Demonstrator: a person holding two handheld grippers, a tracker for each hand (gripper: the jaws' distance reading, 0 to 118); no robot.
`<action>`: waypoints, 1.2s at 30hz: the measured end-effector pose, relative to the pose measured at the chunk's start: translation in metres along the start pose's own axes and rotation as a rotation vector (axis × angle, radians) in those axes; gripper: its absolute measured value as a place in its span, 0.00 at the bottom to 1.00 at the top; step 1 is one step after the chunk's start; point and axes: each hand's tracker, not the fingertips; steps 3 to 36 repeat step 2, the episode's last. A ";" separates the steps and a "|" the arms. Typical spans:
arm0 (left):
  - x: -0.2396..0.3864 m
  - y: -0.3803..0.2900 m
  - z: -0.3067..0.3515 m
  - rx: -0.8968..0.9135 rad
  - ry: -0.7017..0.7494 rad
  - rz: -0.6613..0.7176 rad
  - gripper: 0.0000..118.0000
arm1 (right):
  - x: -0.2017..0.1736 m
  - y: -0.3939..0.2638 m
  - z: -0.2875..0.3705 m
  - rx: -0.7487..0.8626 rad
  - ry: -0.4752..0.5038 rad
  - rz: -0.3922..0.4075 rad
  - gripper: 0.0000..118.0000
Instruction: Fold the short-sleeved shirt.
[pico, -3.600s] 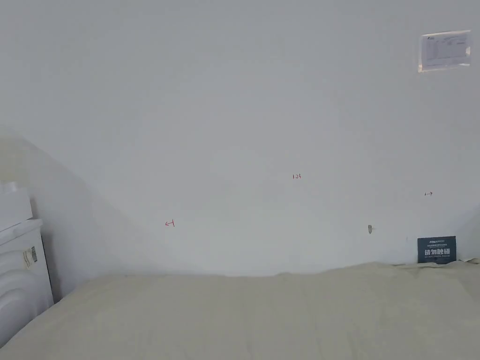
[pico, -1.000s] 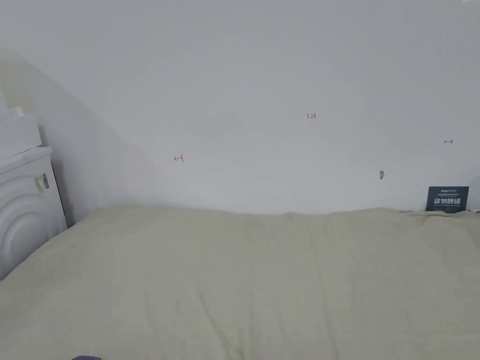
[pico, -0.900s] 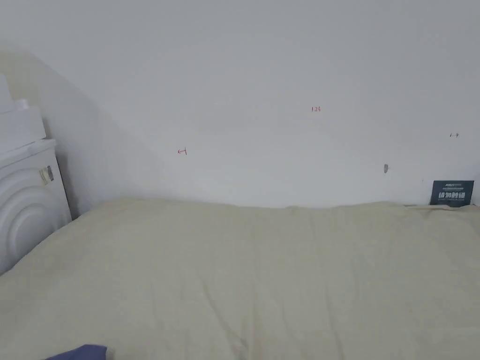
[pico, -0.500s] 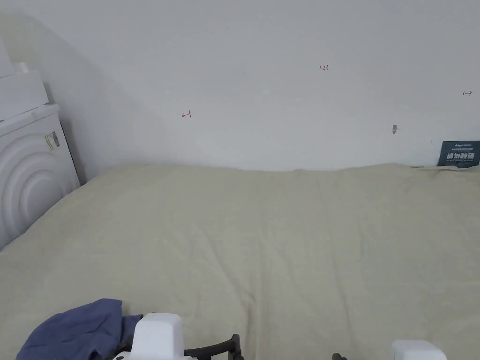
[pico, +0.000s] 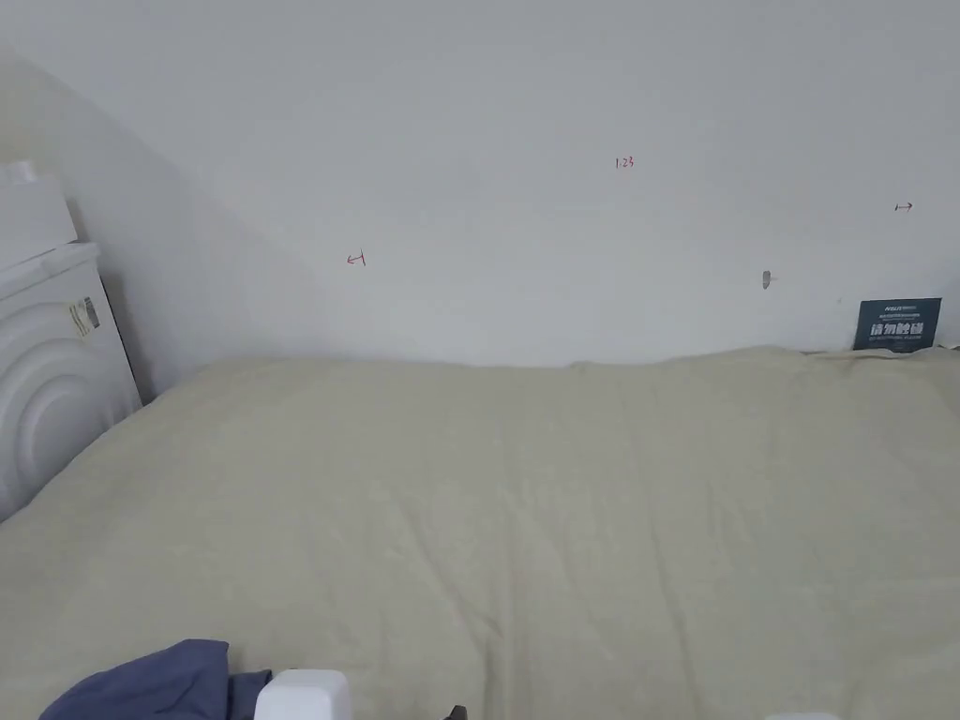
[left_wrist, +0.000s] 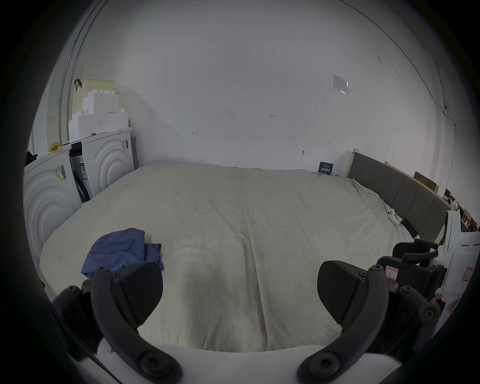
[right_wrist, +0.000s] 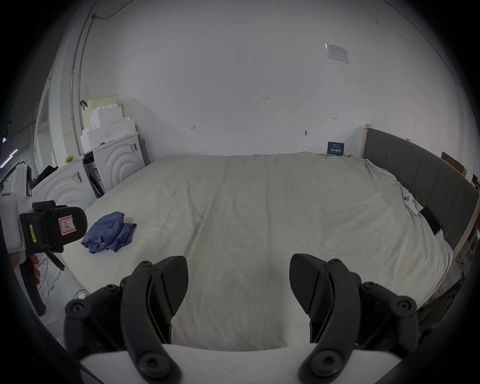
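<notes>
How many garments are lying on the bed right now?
1: a crumpled blue shirt near the bed's front left corner, close to the left gripper. Nothing suggests another, though folds could hide something.

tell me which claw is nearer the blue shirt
The left claw: the crumpled blue shirt lies just beyond its left jaw, while the right claw is farther off over bare bedsheet.

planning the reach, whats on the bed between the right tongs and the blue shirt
Nothing: in the right gripper view only bare cream sheet lies between the open right tongs and the crumpled blue shirt.
</notes>
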 end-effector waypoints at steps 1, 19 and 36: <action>0.000 0.000 -0.001 -0.003 0.001 -0.003 1.00 | 0.001 0.000 -0.001 -0.001 -0.009 0.002 0.71; -0.001 0.000 -0.003 -0.001 0.005 -0.002 1.00 | 0.002 0.000 -0.003 0.001 -0.012 0.004 0.71; -0.001 0.000 -0.003 -0.001 0.005 -0.002 1.00 | 0.002 0.000 -0.003 0.001 -0.012 0.004 0.71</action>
